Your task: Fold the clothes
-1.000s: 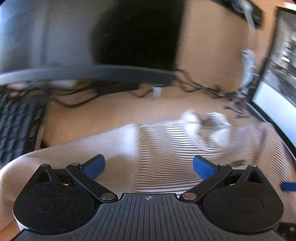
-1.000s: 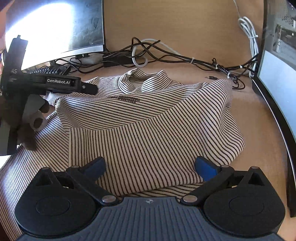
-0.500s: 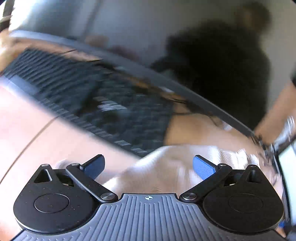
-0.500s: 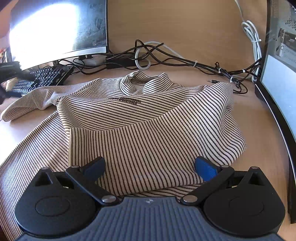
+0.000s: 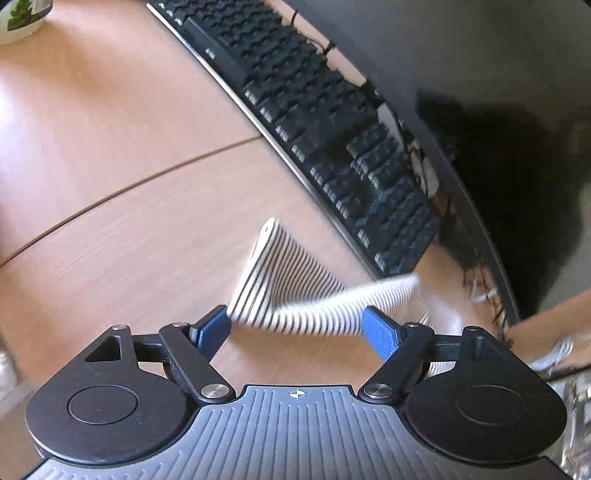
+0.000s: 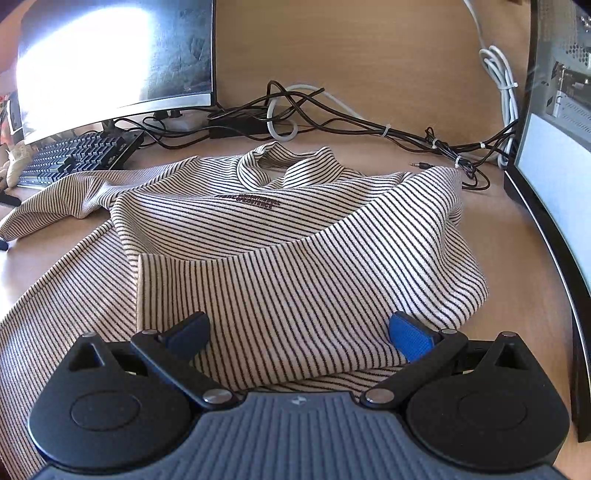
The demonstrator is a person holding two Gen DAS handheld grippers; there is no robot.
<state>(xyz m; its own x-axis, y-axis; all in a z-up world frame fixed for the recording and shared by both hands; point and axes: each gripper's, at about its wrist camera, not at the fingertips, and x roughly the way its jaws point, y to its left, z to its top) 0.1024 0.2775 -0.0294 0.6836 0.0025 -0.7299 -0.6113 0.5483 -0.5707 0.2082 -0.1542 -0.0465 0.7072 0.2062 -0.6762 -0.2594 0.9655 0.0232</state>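
Note:
A cream shirt with thin dark stripes lies partly folded on the wooden desk, collar toward the back. Its left sleeve stretches out toward the keyboard. In the left wrist view the sleeve's cuff end lies between the blue fingers of my left gripper. Its jaws are closing around the cuff, and the pads are not pressing the cloth. My right gripper hovers open over the shirt's folded lower part, with nothing gripped.
A black keyboard lies just beyond the cuff, under a curved monitor. Tangled cables run along the back of the desk. A second screen stands at the right. A white bowl sits far left.
My left gripper swung left from the shirt body to the sleeve end by the keyboard, rolled, and its jaws narrowed. It left the right wrist view. The right gripper stayed put.

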